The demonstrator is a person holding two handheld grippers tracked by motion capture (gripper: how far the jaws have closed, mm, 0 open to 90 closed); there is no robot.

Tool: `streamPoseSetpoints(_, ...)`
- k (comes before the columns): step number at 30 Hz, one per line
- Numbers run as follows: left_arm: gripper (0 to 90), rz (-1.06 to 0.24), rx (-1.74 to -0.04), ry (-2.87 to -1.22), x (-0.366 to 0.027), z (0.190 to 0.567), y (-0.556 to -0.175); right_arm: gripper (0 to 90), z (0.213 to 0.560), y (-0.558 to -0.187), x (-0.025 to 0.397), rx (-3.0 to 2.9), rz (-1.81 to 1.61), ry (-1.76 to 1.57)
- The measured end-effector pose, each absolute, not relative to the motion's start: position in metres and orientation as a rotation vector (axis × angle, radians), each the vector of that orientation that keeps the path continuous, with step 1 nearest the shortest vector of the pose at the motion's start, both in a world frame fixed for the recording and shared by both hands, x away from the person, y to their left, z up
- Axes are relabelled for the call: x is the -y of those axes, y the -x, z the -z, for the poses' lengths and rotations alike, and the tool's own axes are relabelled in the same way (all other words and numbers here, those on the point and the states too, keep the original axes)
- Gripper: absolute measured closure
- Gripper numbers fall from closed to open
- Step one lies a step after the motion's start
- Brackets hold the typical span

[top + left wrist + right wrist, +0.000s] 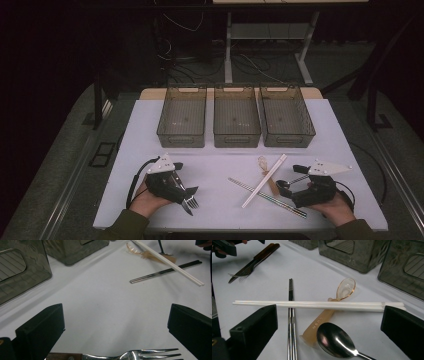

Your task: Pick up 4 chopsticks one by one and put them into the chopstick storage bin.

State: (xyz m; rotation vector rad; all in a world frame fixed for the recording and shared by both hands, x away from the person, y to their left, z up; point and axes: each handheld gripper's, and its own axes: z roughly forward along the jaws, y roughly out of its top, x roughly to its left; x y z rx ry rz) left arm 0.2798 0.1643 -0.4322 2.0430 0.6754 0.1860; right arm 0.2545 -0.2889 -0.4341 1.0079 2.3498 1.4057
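L gripper [186,196] jaws wide, fork [140,354] lying just below them at near table edge; lower straight, pinch neck w/o skidding. R gripper [289,186] also wide, metal spoon [335,340] between jaws, nothing held. Farther: three empty bins [236,120]. Fork handle cut off in left gripper view; fork contact unclear.

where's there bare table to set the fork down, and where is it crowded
Bare table lies between the bins and the grippers, and between the fork and the metal chopsticks. It is crowded at the right gripper: white chopsticks, amber spoon and metal spoon overlap.
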Motion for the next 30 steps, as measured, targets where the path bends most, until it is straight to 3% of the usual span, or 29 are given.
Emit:
streamPoseSetpoints(4, 0.0, -0.188, -0.674, -2.052, -0.164, 0.433, -0.279, 1.3, 0.434, -0.254, 0.288, -2.368, -1.397, -1.004)
streamPoseSetpoints(6, 0.0, -0.187, -0.673, -2.055, -0.164, 0.433, -0.279, 7.2, 0.433, -0.254, 0.288, -2.384, -1.394, -0.999)
streamPoseSetpoints(8, 0.0, -0.188, -0.671, -2.051, -0.164, 0.433, -0.278, 7.5, 0.432, -0.254, 0.287, -2.396, -1.394, -1.002)
streamPoseSetpoints(10, 0.0, -0.186, -0.669, -2.048, -0.165, 0.432, -0.277, 18.4, 0.431, -0.253, 0.288, -2.412, -1.395, -0.983)
streamPoseSetpoints(12, 0.1, -0.185, -0.669, -2.048, -0.165, 0.432, -0.277, 18.5, 0.43, -0.253, 0.288, -2.418, -1.4, -0.978)
streamPoseSetpoints(19, 0.1, -0.184, -0.677, -2.04, -0.166, 0.433, -0.277, 31.0, 0.428, -0.253, 0.283, -2.484, -1.373, -0.984)
streamPoseSetpoints(30, 0.1, -0.18, -0.684, -2.028, -0.166, 0.433, -0.277, 62.5, 0.424, -0.256, 0.278, -2.59, -1.367, -0.959)
